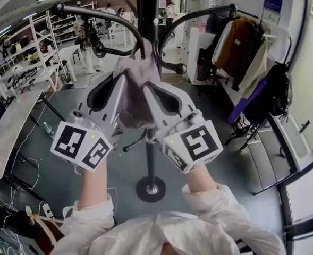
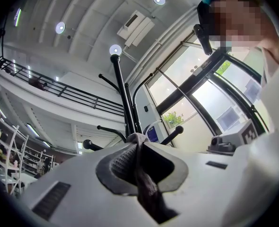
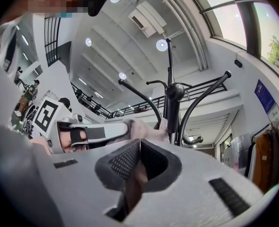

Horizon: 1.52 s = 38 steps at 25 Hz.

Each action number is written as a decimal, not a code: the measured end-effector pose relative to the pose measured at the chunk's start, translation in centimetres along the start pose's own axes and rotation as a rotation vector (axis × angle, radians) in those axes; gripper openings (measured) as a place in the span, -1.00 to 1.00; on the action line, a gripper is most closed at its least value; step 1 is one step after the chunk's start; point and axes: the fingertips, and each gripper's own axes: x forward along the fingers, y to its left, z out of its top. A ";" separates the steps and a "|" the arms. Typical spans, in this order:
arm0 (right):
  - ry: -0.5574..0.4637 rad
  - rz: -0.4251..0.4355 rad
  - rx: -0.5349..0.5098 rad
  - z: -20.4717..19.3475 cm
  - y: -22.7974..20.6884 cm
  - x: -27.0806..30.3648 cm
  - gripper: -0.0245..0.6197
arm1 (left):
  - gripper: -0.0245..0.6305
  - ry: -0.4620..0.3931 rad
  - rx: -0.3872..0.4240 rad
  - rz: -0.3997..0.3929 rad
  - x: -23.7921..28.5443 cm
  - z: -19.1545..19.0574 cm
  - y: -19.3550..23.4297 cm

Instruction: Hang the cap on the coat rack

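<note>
As left gripper [image 1: 123,78] and right gripper [image 1: 147,87] pinch it, cap [image 1: 136,110] hangs lengthwise.

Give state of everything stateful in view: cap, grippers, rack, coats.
Cap, pinched by both grippers, up against the rack pole; hooked or not, can't tell.
Left gripper, shut on cap.
Right gripper, shut on cap.
Rack, upright, upper hooks bare.
Coats, hanging on a rail.
</note>
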 end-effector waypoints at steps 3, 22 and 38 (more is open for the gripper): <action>0.008 0.000 -0.001 -0.2 0.0 -0.3 -0.91 | -0.84 -0.001 -0.001 -0.003 -0.1 -0.1 -0.4; 0.039 0.029 0.040 -0.9 1.4 -1.6 -0.91 | -0.47 0.024 -0.024 0.003 -2.2 0.1 -1.3; 0.050 0.062 0.098 -1.9 3.0 -3.4 -0.91 | -0.47 0.091 -0.029 0.017 -5.2 -1.8 -2.4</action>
